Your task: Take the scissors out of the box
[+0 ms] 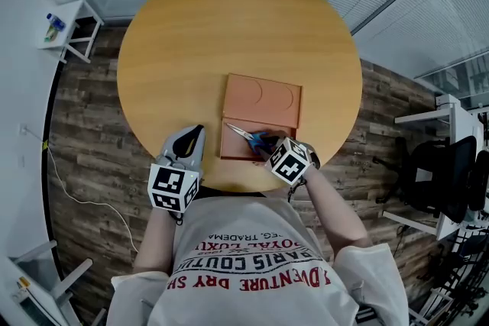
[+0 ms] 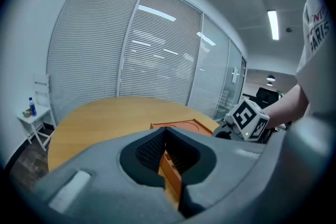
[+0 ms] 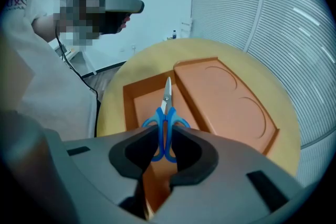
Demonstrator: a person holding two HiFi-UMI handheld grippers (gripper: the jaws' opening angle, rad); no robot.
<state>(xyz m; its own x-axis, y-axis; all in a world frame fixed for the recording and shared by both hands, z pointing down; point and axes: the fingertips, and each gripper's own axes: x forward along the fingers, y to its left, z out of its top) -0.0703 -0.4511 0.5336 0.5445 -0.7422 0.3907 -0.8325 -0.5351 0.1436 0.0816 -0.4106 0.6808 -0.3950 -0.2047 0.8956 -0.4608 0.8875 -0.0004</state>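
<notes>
While clamped on the blue handles of the scissors (image 3: 166,113) over the open box (image 1: 229,150), read as mid-lift: raise the right gripper (image 3: 164,136), then carry the blades past the box's near wall without snagging the tip. Grips with jaws partly closed, tight on the handle loops, blades aimed at the lid (image 1: 263,95) beyond the box. Leave the left gripper (image 1: 195,137), pinched together and empty, just left of the box
</notes>
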